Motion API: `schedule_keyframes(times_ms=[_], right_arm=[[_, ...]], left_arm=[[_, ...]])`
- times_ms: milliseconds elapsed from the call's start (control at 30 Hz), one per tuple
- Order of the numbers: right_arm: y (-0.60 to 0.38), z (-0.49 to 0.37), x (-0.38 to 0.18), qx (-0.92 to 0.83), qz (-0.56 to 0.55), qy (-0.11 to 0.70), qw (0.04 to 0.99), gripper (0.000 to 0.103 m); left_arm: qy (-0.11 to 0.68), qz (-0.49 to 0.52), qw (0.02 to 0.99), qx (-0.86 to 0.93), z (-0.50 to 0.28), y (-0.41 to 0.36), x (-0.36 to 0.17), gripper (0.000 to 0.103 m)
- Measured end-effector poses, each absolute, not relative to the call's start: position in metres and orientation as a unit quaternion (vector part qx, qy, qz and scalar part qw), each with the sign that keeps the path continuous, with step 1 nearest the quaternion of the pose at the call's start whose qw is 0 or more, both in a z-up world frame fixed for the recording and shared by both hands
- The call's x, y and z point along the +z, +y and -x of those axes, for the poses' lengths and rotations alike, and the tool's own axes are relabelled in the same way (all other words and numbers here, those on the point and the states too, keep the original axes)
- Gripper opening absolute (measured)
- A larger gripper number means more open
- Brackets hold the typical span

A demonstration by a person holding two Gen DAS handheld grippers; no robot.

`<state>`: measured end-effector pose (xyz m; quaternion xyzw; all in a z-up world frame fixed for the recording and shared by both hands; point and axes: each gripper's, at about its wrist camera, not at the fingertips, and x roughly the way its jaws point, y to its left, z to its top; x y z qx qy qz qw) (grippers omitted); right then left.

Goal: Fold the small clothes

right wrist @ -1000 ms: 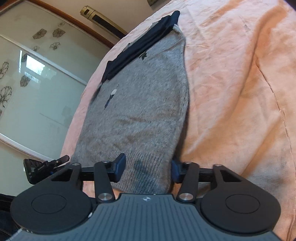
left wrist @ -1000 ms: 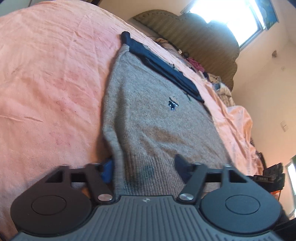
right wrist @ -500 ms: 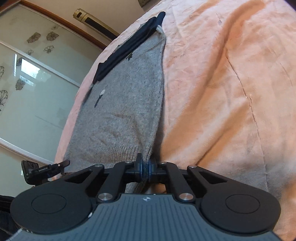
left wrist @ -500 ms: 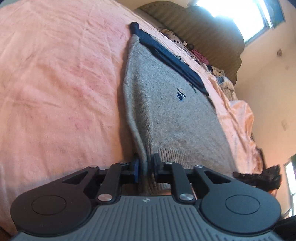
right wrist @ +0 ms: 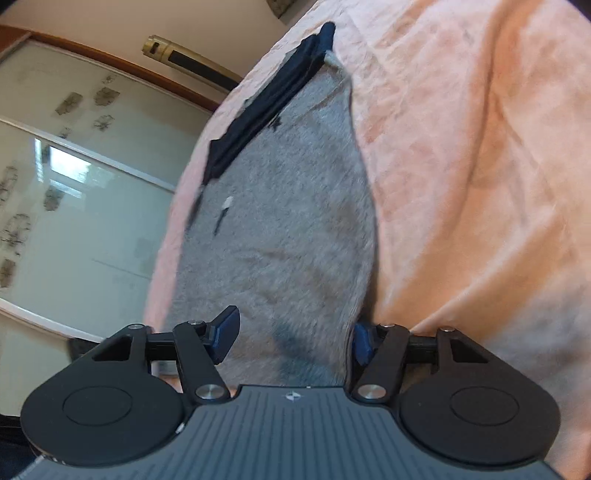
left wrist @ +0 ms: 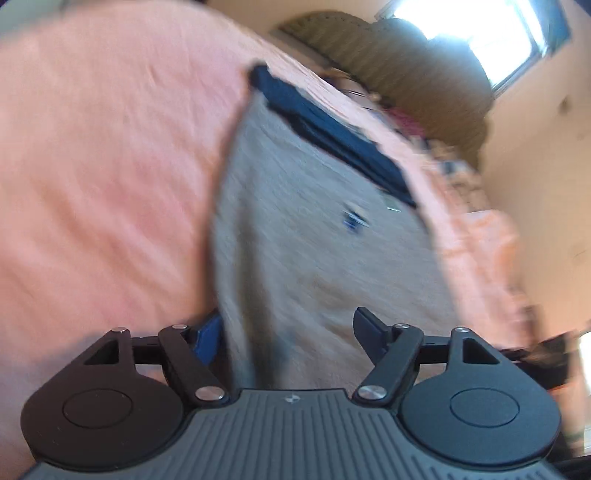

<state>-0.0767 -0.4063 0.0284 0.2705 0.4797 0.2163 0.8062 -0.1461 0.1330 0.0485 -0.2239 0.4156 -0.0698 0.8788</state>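
Note:
A small grey knitted sweater (left wrist: 314, 236) (right wrist: 288, 221) lies flat on a pink bedsheet (left wrist: 103, 184) (right wrist: 461, 166), with a dark navy band (left wrist: 332, 136) (right wrist: 269, 99) across its far end. My left gripper (left wrist: 286, 332) hovers over the near left corner of the hem. Its jaws are opening, and the hem lies between them without being pressed. My right gripper (right wrist: 295, 334) is over the near right corner, jaws opening too, with the hem between the pads and loose. The left wrist view is blurred.
A padded olive headboard (left wrist: 388, 55) and a bright window (left wrist: 480, 33) stand beyond the bed in the left wrist view. A glass sliding door (right wrist: 66, 192) with a flower pattern is left of the bed in the right wrist view. Clutter (left wrist: 443, 155) lies near the headboard.
Half a second ago both grippers were shut on the sweater's hem corners. Both have since spread their jaws and let the hem go, and both have lifted a little.

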Motion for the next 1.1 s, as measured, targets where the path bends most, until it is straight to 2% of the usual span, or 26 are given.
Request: schedule_keyframes(times_ms=[67,133,167,233,267,300,367,467,500,533,567,667,800,1100], right_arm=[[-0.405,0.068,0.055,0.133,-0.191,0.445,0.865,0.067],[-0.387,0.049,0.076,0.100,-0.127,0.402,0.901,0.067],[-0.374,0.037,0.081,0.105,-0.120,0.385,0.909,0.071],[-0.337,0.010,0.085,0.140,-0.126,0.355,0.916,0.081],[-0.312,-0.006,0.083,0.168,-0.125,0.341,0.917,0.090],[-0.286,-0.024,0.077,0.193,-0.115,0.327,0.918,0.095],[-0.242,-0.059,0.061,0.193,-0.092,0.335,0.918,0.095],[-0.196,-0.101,0.029,0.151,-0.054,0.385,0.909,0.093],[-0.187,-0.103,0.018,0.133,-0.030,0.396,0.908,0.098],[-0.176,-0.096,0.013,0.121,0.011,0.373,0.920,0.100],[-0.170,-0.090,0.006,0.112,0.045,0.372,0.920,0.103],[-0.180,-0.068,0.004,0.120,0.037,0.347,0.929,0.103],[-0.188,-0.037,0.005,0.113,0.046,0.350,0.929,0.103],[-0.204,0.023,0.006,0.104,0.041,0.349,0.930,0.103]], left_arm=[[0.363,0.129,0.923,0.028,0.141,0.134,0.071,0.075],[0.312,0.081,0.943,0.082,0.122,0.129,0.090,0.075],[0.289,0.075,0.950,0.096,0.111,0.122,0.097,0.075],[0.246,0.090,0.962,0.078,0.081,0.094,0.105,0.075],[0.239,0.097,0.964,0.065,0.067,0.080,0.103,0.076],[0.245,0.102,0.962,0.060,0.046,0.058,0.096,0.076],[0.277,0.089,0.956,0.035,0.010,0.021,0.078,0.076],[0.315,-0.014,0.948,0.054,-0.024,-0.027,0.037,0.075],[0.337,-0.035,0.939,0.061,-0.028,-0.032,0.024,0.076],[0.355,-0.039,0.932,0.057,-0.026,-0.029,0.010,0.076],[0.329,-0.023,0.942,0.055,-0.014,-0.023,0.008,0.084],[0.347,0.013,0.937,0.045,-0.001,-0.006,0.006,0.092],[0.356,0.004,0.933,0.041,0.020,-0.002,0.007,0.101],[0.359,-0.001,0.933,0.036,0.053,-0.002,0.009,0.103]])
